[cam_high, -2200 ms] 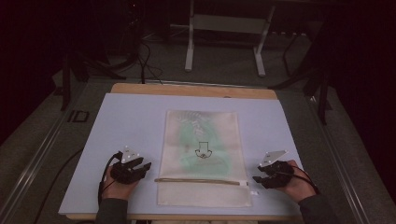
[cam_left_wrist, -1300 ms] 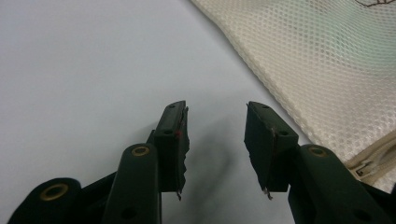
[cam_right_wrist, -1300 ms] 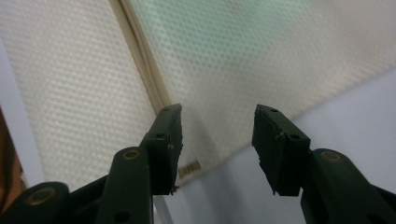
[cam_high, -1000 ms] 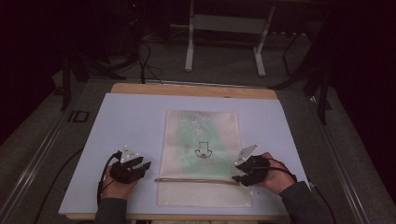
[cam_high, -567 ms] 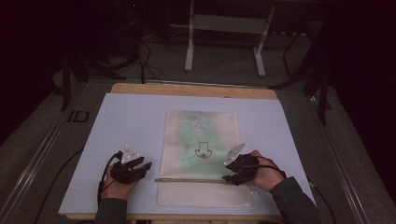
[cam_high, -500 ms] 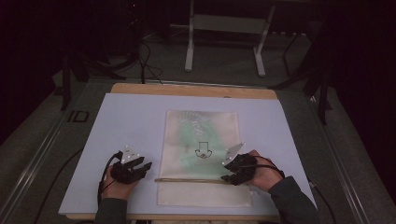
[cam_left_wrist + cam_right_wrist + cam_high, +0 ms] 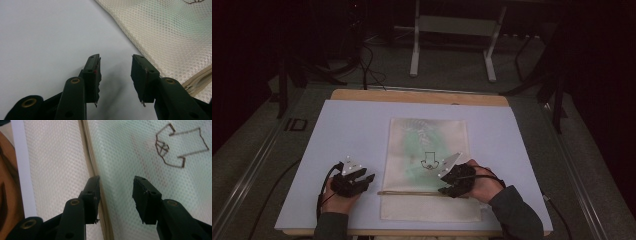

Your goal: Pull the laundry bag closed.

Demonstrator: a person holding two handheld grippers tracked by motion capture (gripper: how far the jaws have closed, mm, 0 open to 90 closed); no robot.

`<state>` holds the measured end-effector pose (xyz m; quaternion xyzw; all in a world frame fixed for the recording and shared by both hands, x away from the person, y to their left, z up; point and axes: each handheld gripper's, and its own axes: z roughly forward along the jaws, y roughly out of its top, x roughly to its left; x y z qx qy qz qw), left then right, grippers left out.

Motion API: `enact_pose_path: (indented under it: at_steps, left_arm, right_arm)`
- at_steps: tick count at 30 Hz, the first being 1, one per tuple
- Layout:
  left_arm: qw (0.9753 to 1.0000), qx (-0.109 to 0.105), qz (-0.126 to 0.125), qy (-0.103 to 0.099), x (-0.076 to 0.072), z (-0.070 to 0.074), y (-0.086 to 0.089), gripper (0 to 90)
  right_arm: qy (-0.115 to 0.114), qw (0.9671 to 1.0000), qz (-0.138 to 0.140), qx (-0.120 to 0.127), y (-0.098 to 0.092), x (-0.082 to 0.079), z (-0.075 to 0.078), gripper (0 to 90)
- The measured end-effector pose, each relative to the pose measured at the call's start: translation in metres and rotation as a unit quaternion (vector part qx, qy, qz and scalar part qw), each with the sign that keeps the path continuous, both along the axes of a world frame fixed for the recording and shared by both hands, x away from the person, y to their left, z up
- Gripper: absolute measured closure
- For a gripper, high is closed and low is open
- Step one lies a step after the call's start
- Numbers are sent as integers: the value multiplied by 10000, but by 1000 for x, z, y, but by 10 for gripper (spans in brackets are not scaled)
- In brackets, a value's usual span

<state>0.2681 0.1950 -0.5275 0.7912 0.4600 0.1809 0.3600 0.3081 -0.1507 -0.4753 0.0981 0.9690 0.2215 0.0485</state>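
Dim room, dark floor with cables and a stand's legs beyond; before us a pale table [image 7: 352, 135] with a wooden far edge. Item one: mesh bag [image 7: 427, 145], flat at centre, green contents showing through, a drawn garment mark on top, and a zip [image 7: 412, 192] running across its near part. Item two: right gripper [image 7: 451, 189], jaws spread, poised over the bag with the zip just under its left jaw. Item three: left gripper [image 7: 367, 179], jaws likewise spread, empty, resting on bare table with the bag's edge just off its right jaw. We judge the step to be the approach to the zip; next we would lower and close on the zip pull, which we cannot make out. Nothing obstructs either claw.
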Motion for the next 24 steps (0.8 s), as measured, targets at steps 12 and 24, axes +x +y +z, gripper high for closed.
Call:
enact_pose_path:
  at_steps: [12, 24]
  left_arm:
    - [10000, 1, -6, 14, 0, 0, 0, 585]
    - [10000, -12, -10, 27, 0, 0, 0, 585]
  right_arm:
    - [48, 9997, 242, 35, 27, -1, 1, 596]
    - [94, 9989, 446, 62, 50, -2, 0, 606]
